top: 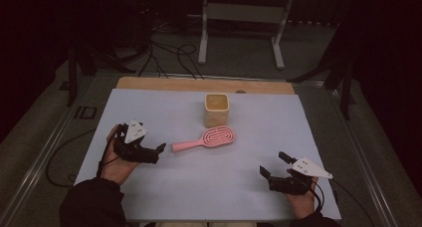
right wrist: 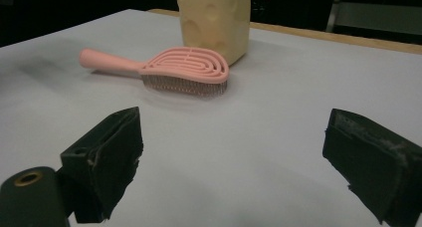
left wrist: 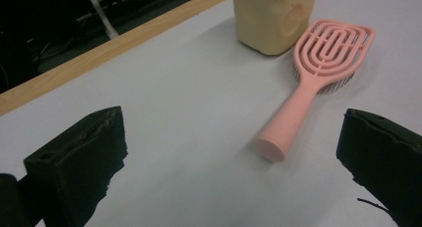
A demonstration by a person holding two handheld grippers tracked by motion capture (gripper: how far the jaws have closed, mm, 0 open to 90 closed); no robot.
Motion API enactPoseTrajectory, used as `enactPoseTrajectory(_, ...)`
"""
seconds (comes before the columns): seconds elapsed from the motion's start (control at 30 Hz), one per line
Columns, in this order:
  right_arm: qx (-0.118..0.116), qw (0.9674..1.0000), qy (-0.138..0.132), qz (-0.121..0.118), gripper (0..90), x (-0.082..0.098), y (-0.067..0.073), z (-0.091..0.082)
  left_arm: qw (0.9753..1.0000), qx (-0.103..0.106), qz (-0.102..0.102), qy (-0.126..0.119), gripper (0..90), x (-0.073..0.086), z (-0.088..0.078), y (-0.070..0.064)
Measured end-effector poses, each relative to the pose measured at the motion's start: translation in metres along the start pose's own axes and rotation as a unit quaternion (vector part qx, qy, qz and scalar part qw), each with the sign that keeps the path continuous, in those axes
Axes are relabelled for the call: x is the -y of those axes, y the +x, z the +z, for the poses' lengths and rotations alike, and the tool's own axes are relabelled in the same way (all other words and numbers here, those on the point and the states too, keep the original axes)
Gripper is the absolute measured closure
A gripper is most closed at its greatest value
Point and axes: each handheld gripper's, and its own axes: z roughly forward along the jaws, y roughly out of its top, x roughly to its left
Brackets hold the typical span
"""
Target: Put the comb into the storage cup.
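Currently the pink hairbrush (top: 206,138) lies flat on the worktop (top: 164,197), bristles down, its head just beside the yellow cup (top: 217,109). Left gripper (top: 158,150) sits near the handle end, jaws released (empty). Right gripper (top: 272,165) rests well apart, likewise released.

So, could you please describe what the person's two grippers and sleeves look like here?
Both are black two-jaw tools. The left gripper and right gripper each carry a pale grey three-cornered plate on top, and a thin black cable trails from each. Up close, the blocky black pads look rough and worn at the edges, and a brass-coloured ring shows on the right gripper's body. The person wears dark sleeves.
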Motion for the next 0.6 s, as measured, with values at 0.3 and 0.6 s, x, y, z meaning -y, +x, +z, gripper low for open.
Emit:
enactPoseTrajectory(0.3, -0.001, 1.0, -0.001, 0.0, 8.7, 0.0, -0.001, 0.0, 0.999, 0.013, 0.028, 0.032, 0.2, -0.012, 0.02, -0.003)
enactPoseTrajectory(0.6, -0.002, 1.0, 0.001, 0.0, 8.7, 0.0, -0.001, 0.0, 0.9977, 0.02, 0.04, 0.051, 0.2, -0.02, 0.037, -0.005)
